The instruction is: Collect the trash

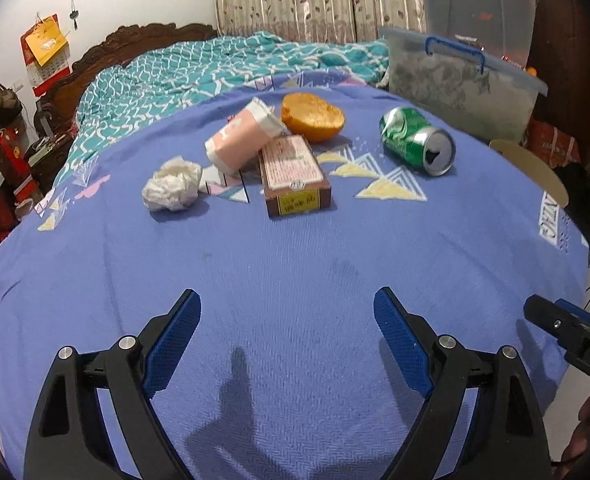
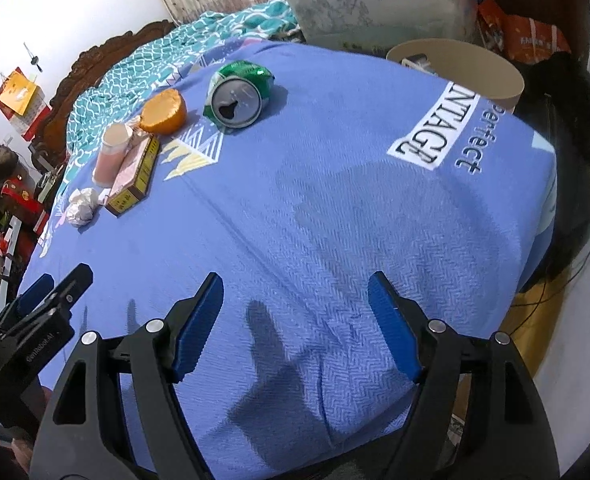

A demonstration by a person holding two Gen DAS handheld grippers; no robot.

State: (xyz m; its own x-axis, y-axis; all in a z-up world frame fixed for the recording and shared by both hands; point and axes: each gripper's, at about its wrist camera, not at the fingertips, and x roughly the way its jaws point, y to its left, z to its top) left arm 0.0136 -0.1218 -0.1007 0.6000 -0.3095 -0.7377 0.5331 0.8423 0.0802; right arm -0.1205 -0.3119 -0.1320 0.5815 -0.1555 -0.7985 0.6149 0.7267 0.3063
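Both tongs hovering over the blue blanket (image 1: pixel 295 272) on the bed, pointing down at it, nothing gripped.

Left tongs (image 1: pixel 287 312): jaws standing wide, only bare blanket btwn the pads. Right tongs (image 2: pixel 295 292): jaws wide and opening a bit more, likewise nothing btwn them. Right tongs' tip also poking in at 3 o'clock of the left view; left tongs showing at 9 o'clock of the right view.

Trash lying in a cluster well ahead of both tongs, toward 12 o'clock in the left view:
- crumpled tissue (image 1: pixel 172 185) at approx 10 o'clock of the group, just beside the cup.
- pink cup (image 1: pixel 241 136) lying on its side, touching the box.
- brown box (image 1: pixel 295 174) flat on the blanket, centre of the group.
- orange half (image 1: pixel 313 117) behind the box, at 12 o'clock of it.
- crushed green can (image 1: pixel 417 140) on its side at 3 o'clock of the box, apart from the rest, open end facing the camera.

In the right view, same items sitting at 10–11 o'clock, can (image 2: pixel 239 94) nearest centre. Round tan bin (image 2: pixel 455 66) standing off the bed edge at 1 o'clock. Clear storage tub (image 1: pixel 463 84) w/ blue handle behind the can.
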